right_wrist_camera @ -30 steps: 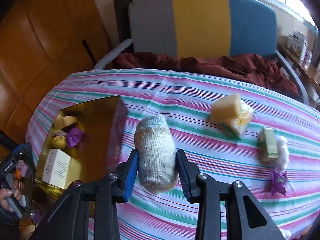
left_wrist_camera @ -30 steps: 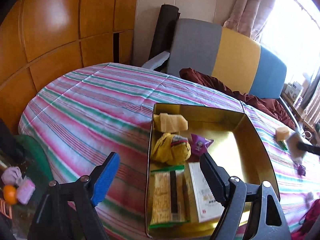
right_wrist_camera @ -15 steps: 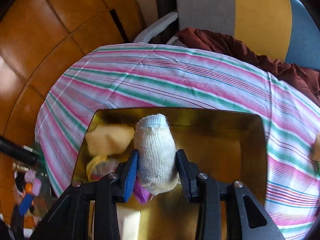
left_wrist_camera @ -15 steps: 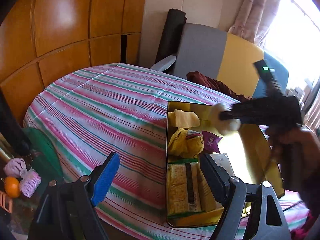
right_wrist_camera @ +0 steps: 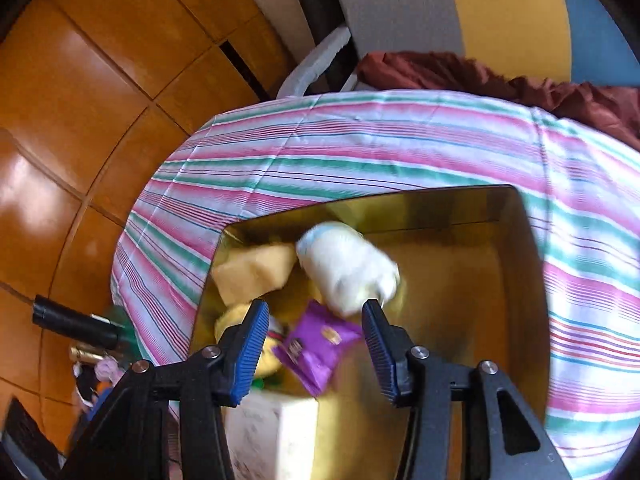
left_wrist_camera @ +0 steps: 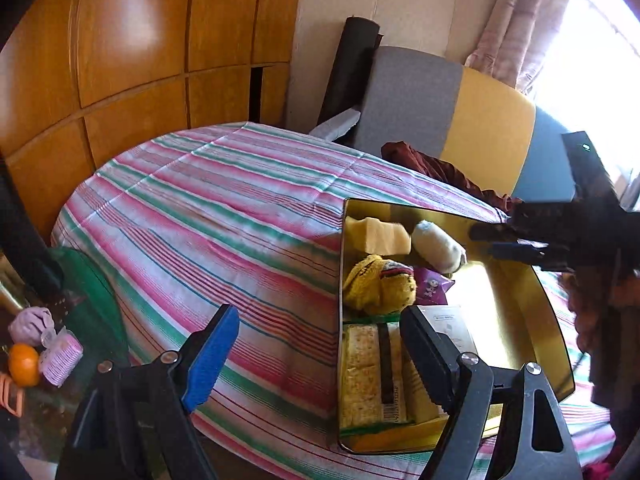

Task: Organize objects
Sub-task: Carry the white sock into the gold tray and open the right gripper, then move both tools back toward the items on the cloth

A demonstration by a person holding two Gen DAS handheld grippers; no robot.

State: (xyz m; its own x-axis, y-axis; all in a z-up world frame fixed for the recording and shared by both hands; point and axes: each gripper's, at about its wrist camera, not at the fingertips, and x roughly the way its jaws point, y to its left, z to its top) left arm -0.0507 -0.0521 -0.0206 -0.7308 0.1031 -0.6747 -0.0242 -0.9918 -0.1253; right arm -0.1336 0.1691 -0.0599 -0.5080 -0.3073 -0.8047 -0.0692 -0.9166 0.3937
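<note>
A gold tin box (left_wrist_camera: 552, 316) (right_wrist_camera: 516, 248) sits on the striped table. A rolled white sock (right_wrist_camera: 348, 268) (left_wrist_camera: 438, 246) lies inside it, next to a yellow sponge (right_wrist_camera: 256, 274) (left_wrist_camera: 378, 234), a yellow plush (left_wrist_camera: 376, 286), a purple packet (right_wrist_camera: 316, 346) (left_wrist_camera: 432, 290), a cracker pack (left_wrist_camera: 370, 374) and a white box (right_wrist_camera: 276, 436). My right gripper (right_wrist_camera: 314, 344) is open just above the box, clear of the sock; it also shows in the left wrist view (left_wrist_camera: 512, 240). My left gripper (left_wrist_camera: 320, 354) is open and empty at the box's near left edge.
The striped tablecloth (left_wrist_camera: 224, 208) covers a round table. A grey, yellow and blue chair (left_wrist_camera: 452, 120) with a dark red cloth (right_wrist_camera: 500, 80) stands behind it. Wooden panels (left_wrist_camera: 140, 48) lie to the left. Small items and an orange (left_wrist_camera: 24, 364) sit low on the left.
My right gripper carried the sock from the table over the box, opened and let it go. The sock now lies in the box. My left gripper stayed open and drifted left.
</note>
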